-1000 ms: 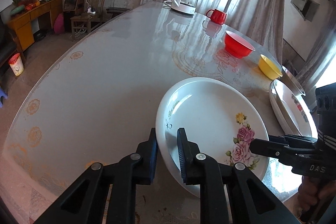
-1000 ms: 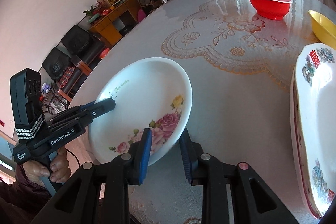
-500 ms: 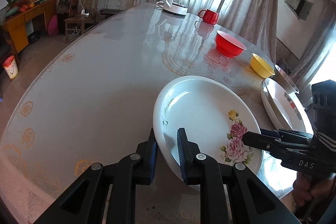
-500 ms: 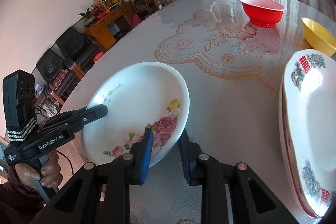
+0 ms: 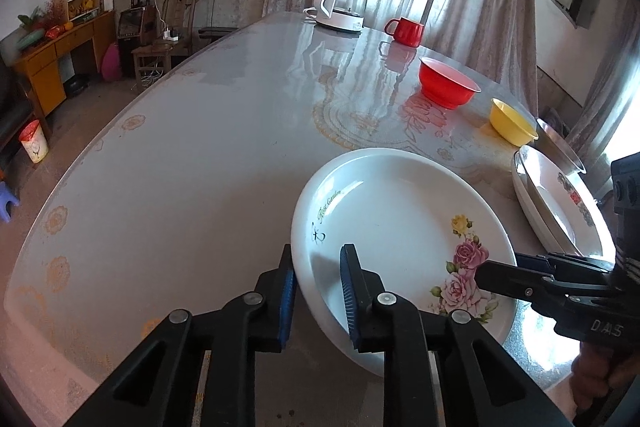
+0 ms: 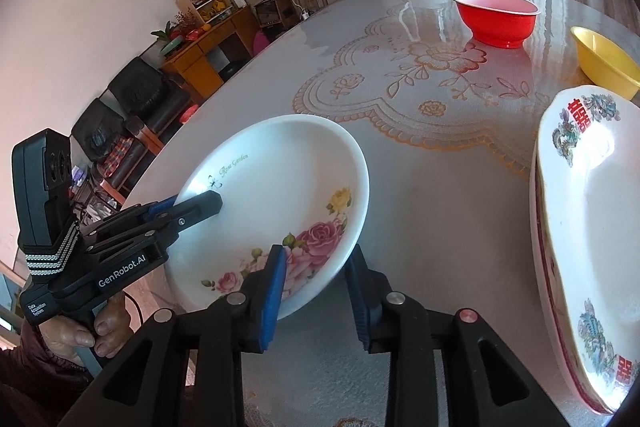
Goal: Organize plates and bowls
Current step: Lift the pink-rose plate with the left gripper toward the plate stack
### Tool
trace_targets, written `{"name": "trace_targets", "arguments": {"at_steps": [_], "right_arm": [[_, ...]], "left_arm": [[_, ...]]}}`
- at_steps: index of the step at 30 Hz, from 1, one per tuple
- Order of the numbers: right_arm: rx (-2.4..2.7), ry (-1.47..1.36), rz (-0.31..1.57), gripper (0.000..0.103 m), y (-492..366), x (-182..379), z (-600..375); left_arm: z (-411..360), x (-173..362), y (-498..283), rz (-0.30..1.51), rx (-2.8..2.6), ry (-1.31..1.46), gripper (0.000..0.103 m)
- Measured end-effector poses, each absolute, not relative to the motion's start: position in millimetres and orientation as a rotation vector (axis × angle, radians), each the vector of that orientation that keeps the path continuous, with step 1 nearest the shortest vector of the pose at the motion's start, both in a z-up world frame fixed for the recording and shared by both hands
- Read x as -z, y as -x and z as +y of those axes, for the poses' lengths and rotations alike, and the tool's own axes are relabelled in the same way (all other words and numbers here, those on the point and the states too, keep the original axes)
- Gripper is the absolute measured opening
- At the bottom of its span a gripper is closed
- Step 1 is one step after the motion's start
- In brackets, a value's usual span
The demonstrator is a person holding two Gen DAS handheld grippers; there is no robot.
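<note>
Both sets of jaws straddle the rim of the white rose plate (image 5: 394, 223). The left gripper (image 5: 318, 293) has one pad under the rim and one inside the well; whether either pad presses cannot be told. The right gripper (image 6: 316, 291) has just widened its jaws, and a gap shows between its right pad and the plate's outer edge.

The plate sits at the near edge of the table (image 5: 192, 163), tilted, its near side overhanging that edge. Its underside and its contact with the tabletop are hidden. The roses face the right gripper, the "Rose Garden" lettering the left.

The oval platters (image 6: 588, 227) lie stacked at the right edge, long axis running away from the camera, partly cut off. Farther along stand a yellow bowl (image 5: 512, 125) and a red bowl (image 5: 448, 87).
</note>
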State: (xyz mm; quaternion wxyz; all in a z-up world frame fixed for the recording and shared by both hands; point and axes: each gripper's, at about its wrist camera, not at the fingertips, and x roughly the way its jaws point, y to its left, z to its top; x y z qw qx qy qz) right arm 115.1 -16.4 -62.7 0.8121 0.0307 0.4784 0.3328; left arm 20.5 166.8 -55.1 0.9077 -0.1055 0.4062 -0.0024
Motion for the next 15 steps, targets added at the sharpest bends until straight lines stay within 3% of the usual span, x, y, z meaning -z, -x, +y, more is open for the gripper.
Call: {"name": "trace_targets", "arguments": {"at_steps": [6,15], "right_arm": [[-0.69,-0.064,1.019,0.024,-114.5,61.0,-18.4],[-0.679,-0.147,1.058,0.024,-116.7,59.7,-34.0]], "left_arm": [[168.0,45.3,-15.0,0.827,0.051,0.284,0.02],[162.9,32.5,-10.4,0.8,0.098,0.319,0.02]]}}
